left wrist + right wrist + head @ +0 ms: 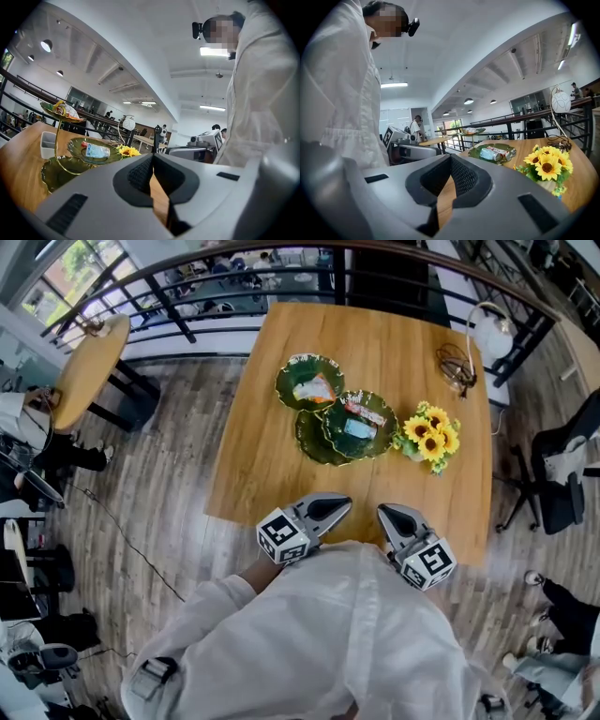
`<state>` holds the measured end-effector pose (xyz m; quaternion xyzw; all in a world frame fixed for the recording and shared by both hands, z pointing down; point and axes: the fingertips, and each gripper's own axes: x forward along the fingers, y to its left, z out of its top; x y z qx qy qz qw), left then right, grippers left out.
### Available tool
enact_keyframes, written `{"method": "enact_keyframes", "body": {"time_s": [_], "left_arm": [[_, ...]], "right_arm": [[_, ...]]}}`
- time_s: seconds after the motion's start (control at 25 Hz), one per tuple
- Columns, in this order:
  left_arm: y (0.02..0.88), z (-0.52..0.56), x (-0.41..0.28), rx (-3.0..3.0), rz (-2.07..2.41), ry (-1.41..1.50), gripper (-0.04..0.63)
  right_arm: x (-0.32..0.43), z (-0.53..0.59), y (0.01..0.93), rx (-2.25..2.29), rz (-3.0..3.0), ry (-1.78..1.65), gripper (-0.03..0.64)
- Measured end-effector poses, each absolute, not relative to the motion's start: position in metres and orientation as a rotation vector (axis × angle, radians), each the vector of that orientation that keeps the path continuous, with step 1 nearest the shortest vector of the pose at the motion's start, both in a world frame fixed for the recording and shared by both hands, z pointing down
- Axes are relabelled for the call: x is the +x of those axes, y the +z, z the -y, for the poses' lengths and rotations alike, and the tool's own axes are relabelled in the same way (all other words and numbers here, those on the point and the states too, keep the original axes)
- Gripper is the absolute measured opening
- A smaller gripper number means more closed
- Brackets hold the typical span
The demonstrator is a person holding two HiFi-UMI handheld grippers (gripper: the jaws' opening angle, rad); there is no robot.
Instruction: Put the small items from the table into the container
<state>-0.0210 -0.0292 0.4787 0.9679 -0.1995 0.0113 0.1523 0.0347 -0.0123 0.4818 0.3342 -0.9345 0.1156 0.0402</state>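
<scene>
In the head view, the left hand-held gripper [339,505] and the right hand-held gripper [386,513] sit at lower centre by the desk's [272,456] near edge. Both have their jaws together and hold nothing. Mid-frame, three green plates [314,448] carry packets [316,388], and sunflowers [431,435] stand just right of them.

In the left gripper view, the jaws are pressed together and empty, with desk wood showing under the seam. At left the plates show stacked in tiers, which the head view flattens. A white box [48,144], which no other view shows, stands beside them.

In the right gripper view, the jaws are likewise together and empty. The plates with packets lie right of centre, with the sunflowers at the right edge.
</scene>
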Motion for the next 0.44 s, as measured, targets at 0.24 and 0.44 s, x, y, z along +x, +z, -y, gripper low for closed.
{"method": "enact_keyframes", "body": {"time_s": [0.24,0.44], "left_arm": [[0.474,0.030,-0.022,2.784,0.594,0.019,0.008],[0.468,0.028,-0.022,2.786,0.599,0.004,0.008]], "right_arm": [[0.035,0.011,0.476,1.026,2.872,0.333,0.012],[0.033,0.007,0.471,1.029,2.886,0.322,0.012]]}}
